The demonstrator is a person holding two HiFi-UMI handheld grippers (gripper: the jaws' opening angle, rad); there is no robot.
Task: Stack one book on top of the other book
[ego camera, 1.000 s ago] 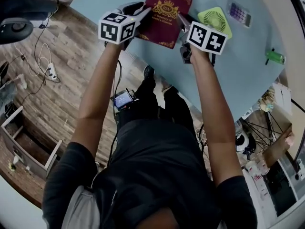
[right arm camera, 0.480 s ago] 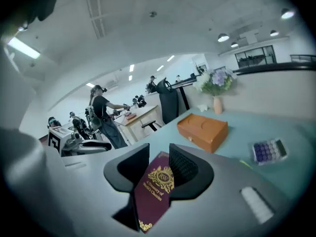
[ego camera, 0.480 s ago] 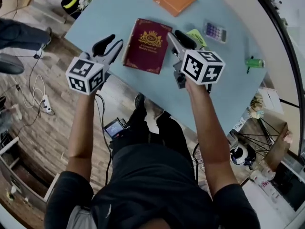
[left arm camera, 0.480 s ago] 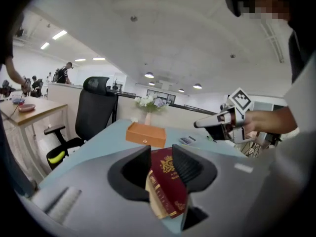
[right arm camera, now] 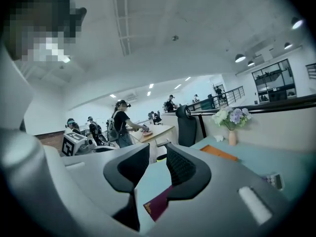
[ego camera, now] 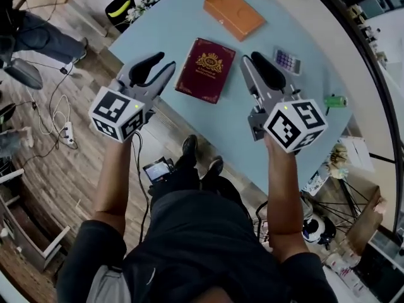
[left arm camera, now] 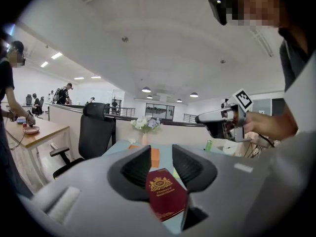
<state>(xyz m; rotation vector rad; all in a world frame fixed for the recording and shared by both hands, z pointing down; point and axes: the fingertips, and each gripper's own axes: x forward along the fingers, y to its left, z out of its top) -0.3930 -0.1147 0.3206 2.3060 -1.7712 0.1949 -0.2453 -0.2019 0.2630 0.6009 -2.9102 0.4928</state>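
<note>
Nothing is stacked yet: the flat orange book (ego camera: 233, 13) lies apart, at one o'clock of the dark red gold-crested book (ego camera: 206, 69). The left gripper (ego camera: 163, 63) and right gripper (ego camera: 250, 60) have fingers spread, empty.

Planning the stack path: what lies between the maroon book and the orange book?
Nothing; the head view shows only bare blue table between the maroon book and the orange book.

A pale blue tabletop (ego camera: 180, 24) carries a maroon book (ego camera: 206, 69) near its front edge. An orange book (ego camera: 234, 13) lies farther back, with a small calculator (ego camera: 287, 60) and a green can (ego camera: 336, 101) off to the right.
</note>
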